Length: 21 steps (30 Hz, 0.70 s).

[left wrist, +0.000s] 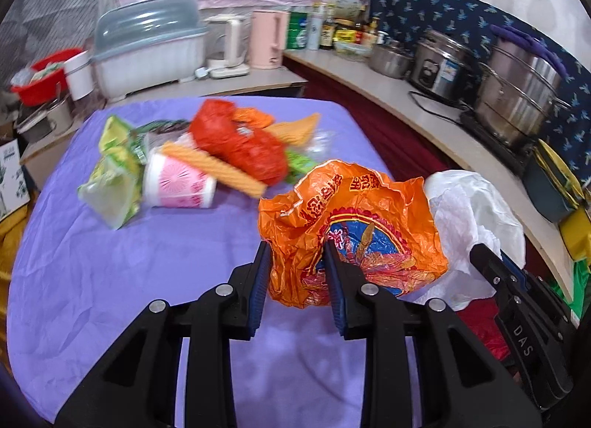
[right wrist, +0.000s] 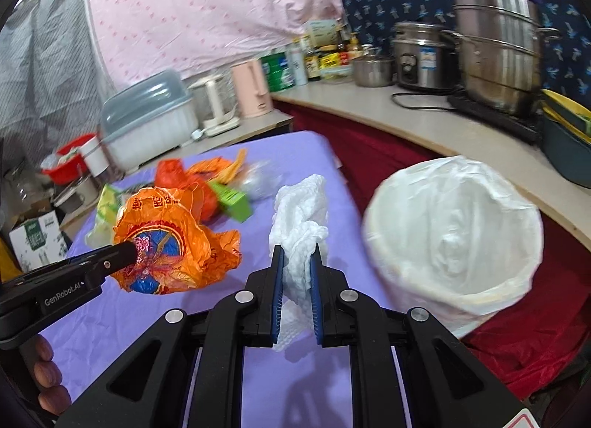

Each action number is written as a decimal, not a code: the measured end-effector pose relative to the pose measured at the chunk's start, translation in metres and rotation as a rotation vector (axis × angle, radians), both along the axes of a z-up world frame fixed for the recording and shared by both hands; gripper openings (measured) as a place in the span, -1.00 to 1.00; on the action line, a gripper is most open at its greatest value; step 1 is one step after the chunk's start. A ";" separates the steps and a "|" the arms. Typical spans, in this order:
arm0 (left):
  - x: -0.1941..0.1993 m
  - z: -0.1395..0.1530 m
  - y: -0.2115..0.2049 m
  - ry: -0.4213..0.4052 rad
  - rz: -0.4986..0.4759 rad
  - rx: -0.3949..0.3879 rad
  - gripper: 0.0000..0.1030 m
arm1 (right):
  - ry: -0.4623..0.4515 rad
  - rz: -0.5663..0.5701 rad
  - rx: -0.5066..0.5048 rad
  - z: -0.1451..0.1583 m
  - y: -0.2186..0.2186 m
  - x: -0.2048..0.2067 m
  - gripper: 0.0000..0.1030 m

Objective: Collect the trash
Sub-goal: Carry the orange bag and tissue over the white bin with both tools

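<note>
My left gripper (left wrist: 297, 249) is shut on a crumpled orange plastic bag (left wrist: 354, 221) and holds it above the purple tablecloth (left wrist: 110, 280). From the right wrist view the same orange bag (right wrist: 166, 239) hangs at the left gripper's (right wrist: 127, 252) tip. My right gripper (right wrist: 297, 254) is shut on a wad of white paper towel (right wrist: 301, 221), lifted off the cloth. That towel (left wrist: 469, 214) also shows at the right of the left wrist view, with the right gripper (left wrist: 484, 254) below it. A bin lined with a white bag (right wrist: 454, 236) stands open to the right of the table.
More litter lies on the cloth (right wrist: 110, 317): a pink cup (left wrist: 177, 184), green wrappers (left wrist: 114, 177), a red bag (left wrist: 240, 140), orange wafer packs (left wrist: 214, 165). A counter (right wrist: 424, 125) with steel pots (right wrist: 495, 51), bottles and kettles runs behind. A hand (right wrist: 44, 372) grips the left tool.
</note>
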State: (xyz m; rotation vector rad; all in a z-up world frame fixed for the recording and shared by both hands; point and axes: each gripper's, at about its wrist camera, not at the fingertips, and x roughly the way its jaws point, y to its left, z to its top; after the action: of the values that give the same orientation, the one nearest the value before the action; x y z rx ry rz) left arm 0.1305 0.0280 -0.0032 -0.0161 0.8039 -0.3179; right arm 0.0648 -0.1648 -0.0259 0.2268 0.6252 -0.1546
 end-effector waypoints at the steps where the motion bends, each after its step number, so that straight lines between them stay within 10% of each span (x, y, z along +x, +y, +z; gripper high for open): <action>1: -0.001 0.002 -0.007 -0.005 -0.012 0.000 -0.45 | -0.010 -0.027 0.003 0.003 -0.014 -0.005 -0.76; 21: 0.011 0.003 -0.204 -0.015 -0.256 0.058 -0.45 | -0.007 -0.257 0.069 -0.006 -0.176 -0.014 -0.76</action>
State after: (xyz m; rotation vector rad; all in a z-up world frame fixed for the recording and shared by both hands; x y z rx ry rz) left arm 0.1411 -0.1763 -0.0006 0.1444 0.8015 -0.5352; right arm 0.0506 -0.3411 -0.0321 0.3738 0.5940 -0.3796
